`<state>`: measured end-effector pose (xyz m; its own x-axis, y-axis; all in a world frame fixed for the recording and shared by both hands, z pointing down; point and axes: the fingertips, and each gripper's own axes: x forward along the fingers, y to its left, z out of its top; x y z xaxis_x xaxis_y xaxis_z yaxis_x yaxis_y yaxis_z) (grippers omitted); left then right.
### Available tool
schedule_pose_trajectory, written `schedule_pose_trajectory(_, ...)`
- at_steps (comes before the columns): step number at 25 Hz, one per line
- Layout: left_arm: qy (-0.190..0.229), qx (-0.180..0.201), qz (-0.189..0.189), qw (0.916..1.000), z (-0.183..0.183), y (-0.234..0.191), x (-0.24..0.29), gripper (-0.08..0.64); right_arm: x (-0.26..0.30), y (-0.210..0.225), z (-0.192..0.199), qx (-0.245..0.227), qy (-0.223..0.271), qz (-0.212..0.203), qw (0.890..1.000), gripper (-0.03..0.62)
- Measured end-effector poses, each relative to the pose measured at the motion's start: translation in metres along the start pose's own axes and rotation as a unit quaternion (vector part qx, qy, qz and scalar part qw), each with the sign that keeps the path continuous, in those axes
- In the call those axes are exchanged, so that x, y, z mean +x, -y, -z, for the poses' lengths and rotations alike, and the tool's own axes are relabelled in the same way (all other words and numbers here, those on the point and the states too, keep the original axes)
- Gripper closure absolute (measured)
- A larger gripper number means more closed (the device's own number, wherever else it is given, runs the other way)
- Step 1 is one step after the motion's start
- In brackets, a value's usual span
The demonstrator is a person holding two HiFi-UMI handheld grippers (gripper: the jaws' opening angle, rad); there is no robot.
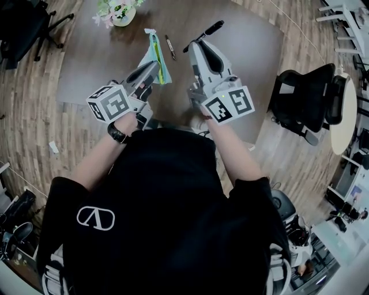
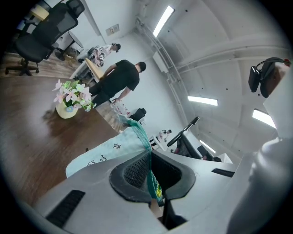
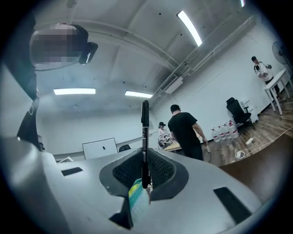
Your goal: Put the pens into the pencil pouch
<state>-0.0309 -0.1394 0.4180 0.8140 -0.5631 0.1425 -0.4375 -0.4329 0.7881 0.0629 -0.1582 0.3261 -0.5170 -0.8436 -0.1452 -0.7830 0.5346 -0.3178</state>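
Left claw: clenched on the green zip edge of the pencil pouch. The left gripper view confirms the fabric pinched between the pads. The pouch hangs from this grip above the tabletop, its pale printed body extending away from the jaws.

Right claw: clenched on a black pen. The pen is gripped near one end and its length projects forward beyond the jaws. It is clear of the tabletop and to the right of the pouch, apart from it.

A second pen lies on the tabletop just beside the pouch, between the two claws and untouched. A flower pot stands further off.

Assessment: the task is part way. One pen is in hand but not yet inserted, and one remains to be collected. Whether the pouch is unzipped, or already holds any pens, cannot be determined from these views.
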Motion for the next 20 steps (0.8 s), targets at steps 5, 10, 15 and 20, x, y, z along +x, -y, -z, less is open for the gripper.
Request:
schedule_pose_trajectory(5,-0.001,0.003,0.009,1.0000,0.002,0.008,-0.002,0.545,0.016,-0.042,0.013,0.010,-0.007,-0.052,0.999,0.549)
schedule_pose_trajectory(10,-0.004,0.008,0.024,0.9997,0.004,0.023,0.003,0.545,0.020,-0.046,0.024,0.022,-0.020,-0.061,0.998,0.549)
schedule_pose_trajectory(15,0.004,0.014,0.034,0.9993,-0.001,0.027,-0.003,0.545,0.017,-0.042,0.031,0.027,-0.032,-0.059,0.997,0.549)
schedule_pose_trajectory(20,0.018,0.025,0.045,0.9985,-0.007,0.035,-0.005,0.545,0.012,-0.044,0.043,0.035,-0.050,-0.071,0.996,0.549)
